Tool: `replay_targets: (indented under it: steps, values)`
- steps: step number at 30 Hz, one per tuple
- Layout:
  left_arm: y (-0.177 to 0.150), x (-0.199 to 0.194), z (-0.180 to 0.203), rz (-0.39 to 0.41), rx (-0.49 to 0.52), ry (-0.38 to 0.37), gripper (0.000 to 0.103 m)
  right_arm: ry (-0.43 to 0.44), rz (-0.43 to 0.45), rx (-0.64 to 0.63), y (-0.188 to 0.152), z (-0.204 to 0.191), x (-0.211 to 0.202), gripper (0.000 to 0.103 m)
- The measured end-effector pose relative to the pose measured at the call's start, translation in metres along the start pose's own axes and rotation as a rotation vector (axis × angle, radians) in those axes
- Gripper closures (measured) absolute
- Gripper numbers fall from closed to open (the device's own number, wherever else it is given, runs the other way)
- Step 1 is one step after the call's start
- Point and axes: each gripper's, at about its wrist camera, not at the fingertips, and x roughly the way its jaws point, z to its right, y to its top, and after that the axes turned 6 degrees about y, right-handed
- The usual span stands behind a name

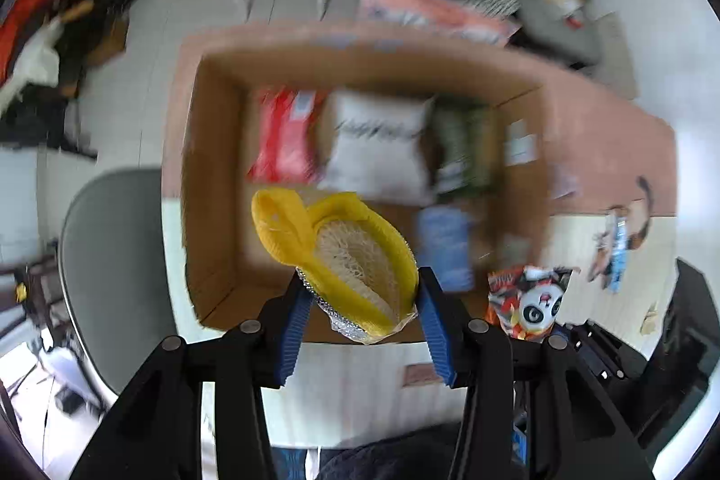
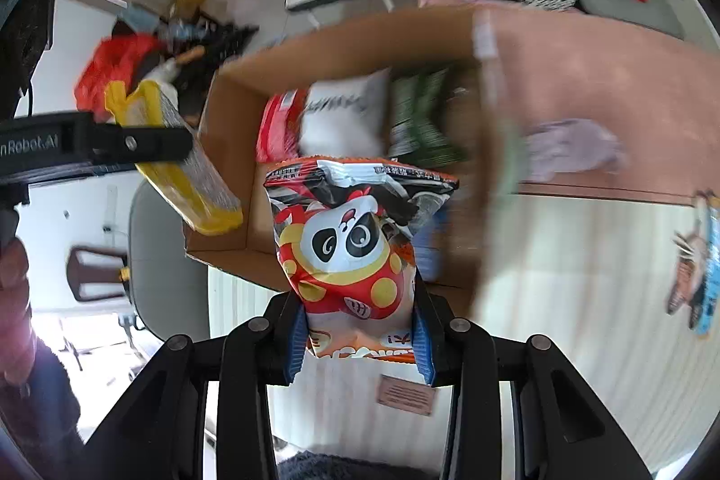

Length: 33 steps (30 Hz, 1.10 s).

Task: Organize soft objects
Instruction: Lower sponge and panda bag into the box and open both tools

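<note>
**Two Packets Held Over an Open Carton, One in Each Tong**

The left gripper pinches a yellow loofah pack by its crinkled wrapper end, the bulk hanging forward past the near wall of the cardboard box, apparently so it can drop into the bare floor at the box's near-left corner; the right gripper clamps a panda snack bag low on its body, the sealed top standing upright above the near edge of the box, a grip that judging by the puffed bag spares the contents; inside, along the far wall, a red packet, a white pillow pack and a green packet lie side by side, which suggests a row being filled from the back; a blue packet sits nearer; on the table, toward its right edge, a blue-and-orange packet waits, well apart from the box.
</note>
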Motion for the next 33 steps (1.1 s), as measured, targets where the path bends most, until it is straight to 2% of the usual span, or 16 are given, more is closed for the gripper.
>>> replay_targets:
  steps: [5,8,12,17,19,20,21,22,23,24,25,30,33]
  values:
    - [0.019,0.07,-0.027,-0.193,-0.044,-0.039,0.059,-0.015,-0.098,0.019,0.015,-0.027,0.071,0.063]
    - [0.03,0.113,-0.033,-0.299,-0.056,-0.061,0.059,-0.045,-0.121,0.031,0.023,-0.026,0.1,0.063]
    - [0.037,0.155,-0.032,-0.398,-0.058,-0.098,0.058,-0.063,-0.157,0.064,0.033,-0.02,0.133,0.063]
    - [0.035,0.17,-0.026,-0.426,-0.027,-0.129,0.056,-0.118,-0.172,0.072,0.04,-0.017,0.158,0.063]
    - [0.032,0.169,-0.023,-0.441,-0.016,-0.15,0.051,-0.144,-0.184,0.059,0.04,-0.017,0.165,0.062]
    - [0.03,0.166,-0.022,-0.44,-0.016,-0.154,0.049,-0.156,-0.186,0.056,0.039,-0.017,0.166,0.06]
    - [0.028,0.163,-0.022,-0.43,-0.013,-0.159,0.04,-0.173,-0.195,0.047,0.039,-0.015,0.168,0.058]
    - [0.028,0.157,-0.023,-0.412,-0.001,-0.148,0.026,-0.179,-0.204,0.044,0.039,-0.016,0.17,0.045]
    - [0.026,0.149,-0.024,-0.374,0.016,-0.126,0.018,-0.185,-0.21,0.047,0.038,-0.015,0.169,0.033]
    - [0.026,0.141,-0.027,-0.343,0.025,-0.11,0.008,-0.192,-0.204,0.046,0.036,-0.014,0.165,0.026]
    - [0.024,0.134,-0.029,-0.317,0.03,-0.098,0.007,-0.192,-0.195,0.04,0.035,-0.014,0.16,0.016]
    - [-0.004,0.092,-0.037,-0.167,0.03,-0.036,0.003,-0.227,-0.151,0.02,0.029,-0.018,0.131,0.012]
    - [-0.028,0.07,-0.04,-0.082,0.001,-0.035,0.003,-0.271,-0.11,0.006,0.025,-0.021,0.113,0.002]
